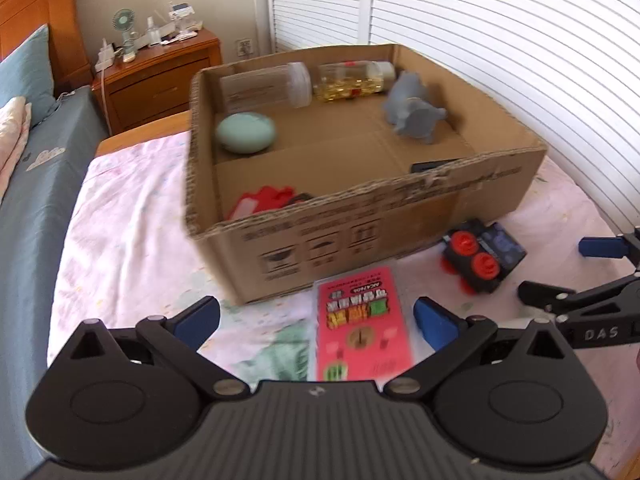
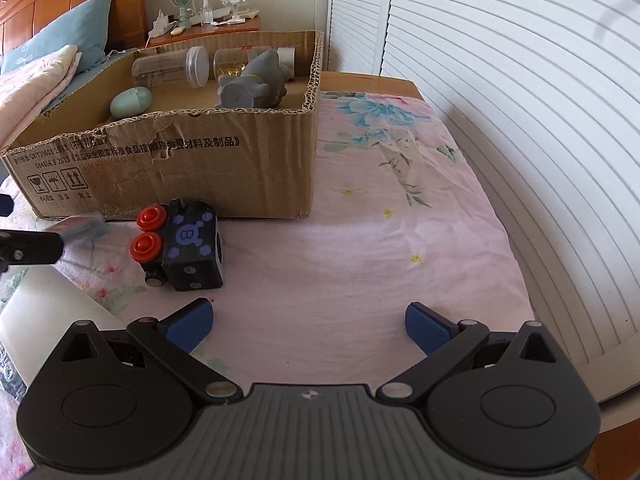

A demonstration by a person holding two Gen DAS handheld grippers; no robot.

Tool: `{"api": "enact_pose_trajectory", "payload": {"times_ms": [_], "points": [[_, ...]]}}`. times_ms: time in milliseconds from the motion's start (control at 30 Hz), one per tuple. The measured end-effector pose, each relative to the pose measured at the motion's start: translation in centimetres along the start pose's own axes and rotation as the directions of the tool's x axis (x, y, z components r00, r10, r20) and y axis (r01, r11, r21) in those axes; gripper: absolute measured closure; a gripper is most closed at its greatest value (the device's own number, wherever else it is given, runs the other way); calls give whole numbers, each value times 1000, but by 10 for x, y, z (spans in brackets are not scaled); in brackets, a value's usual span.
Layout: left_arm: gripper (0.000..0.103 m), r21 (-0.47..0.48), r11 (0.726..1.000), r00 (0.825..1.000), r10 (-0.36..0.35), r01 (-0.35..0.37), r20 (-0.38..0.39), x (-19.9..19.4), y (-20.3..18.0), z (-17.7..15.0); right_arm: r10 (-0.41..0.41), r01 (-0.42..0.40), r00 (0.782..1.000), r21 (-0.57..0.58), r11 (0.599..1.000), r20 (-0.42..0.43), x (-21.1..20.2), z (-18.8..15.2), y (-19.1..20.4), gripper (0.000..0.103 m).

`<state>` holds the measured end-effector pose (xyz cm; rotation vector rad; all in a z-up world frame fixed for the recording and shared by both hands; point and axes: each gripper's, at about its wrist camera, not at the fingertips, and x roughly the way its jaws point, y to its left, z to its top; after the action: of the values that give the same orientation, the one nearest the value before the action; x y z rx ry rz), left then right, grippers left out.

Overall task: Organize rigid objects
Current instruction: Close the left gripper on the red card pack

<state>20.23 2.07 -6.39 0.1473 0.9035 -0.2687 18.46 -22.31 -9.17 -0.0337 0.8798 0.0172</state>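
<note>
A cardboard box stands on the pink floral bedspread. It holds a clear jar, a bottle of yellow capsules, a grey toy animal, a mint-green egg shape and a red item. A pink flat packet lies in front of the box, between the fingers of my open, empty left gripper. A black toy vehicle with red wheels lies beside the box. My right gripper is open and empty, to the right of the toy.
White louvered doors run along the right. A wooden nightstand with a small fan and bottles stands behind the box. A bed with a blue pillow lies to the left. The bedspread stretches right of the box.
</note>
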Motion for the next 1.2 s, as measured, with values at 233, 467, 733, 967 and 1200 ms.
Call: {"api": "enact_pose_trajectory", "payload": {"times_ms": [233, 467, 733, 967, 1200], "points": [[1, 26, 1000, 999, 16, -15, -42, 4, 17, -14, -3, 3, 1000, 3, 1000, 16, -1, -2, 1, 0], [1, 12, 999, 998, -50, 51, -46, 5, 17, -20, -11, 10, 1000, 11, 1000, 18, 0, -2, 1, 0], [2, 32, 997, 997, -64, 65, -31, 7, 14, -20, -5, 5, 1000, 3, 1000, -1, -1, -1, 0, 0], [0, 55, 997, 998, -53, 54, -17, 14, 13, -24, -7, 7, 999, 5, 1000, -52, -10, -7, -16, 0], [0, 59, 998, 1000, -17, 17, -7, 9, 30, -33, 2, -2, 999, -7, 1000, -32, -13, -13, -17, 0]]}}
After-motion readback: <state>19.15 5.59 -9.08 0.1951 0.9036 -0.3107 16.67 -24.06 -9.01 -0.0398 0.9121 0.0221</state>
